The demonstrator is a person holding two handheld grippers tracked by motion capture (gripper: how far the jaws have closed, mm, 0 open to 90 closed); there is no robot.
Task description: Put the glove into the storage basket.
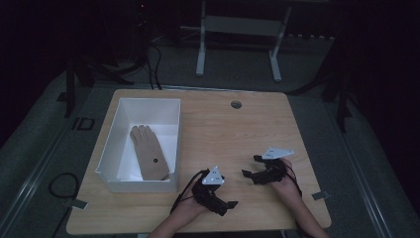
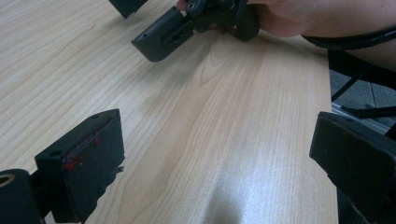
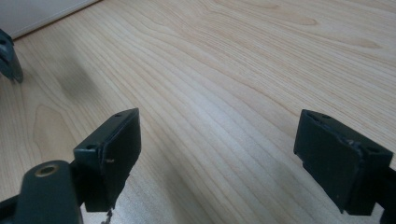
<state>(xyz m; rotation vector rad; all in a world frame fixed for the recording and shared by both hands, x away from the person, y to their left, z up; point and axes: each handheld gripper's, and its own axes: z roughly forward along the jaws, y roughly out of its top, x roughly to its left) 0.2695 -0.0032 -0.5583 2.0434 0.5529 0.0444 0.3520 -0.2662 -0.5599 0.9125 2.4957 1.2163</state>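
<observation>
High view: tan fabric glove (image 1: 150, 153) in rectangular white box (image 1: 113, 136); both grippers' fingers spread.

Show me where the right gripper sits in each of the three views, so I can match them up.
High view: the right gripper is lower right of centre, its open jaws pointing left.
Left gripper view: the right gripper is at the top edge, left of centre.
Right gripper view: the right gripper shows as its own two jaws, rising wide apart from the bottom.
Shared landmark: the light wooden table beneath it.
</observation>
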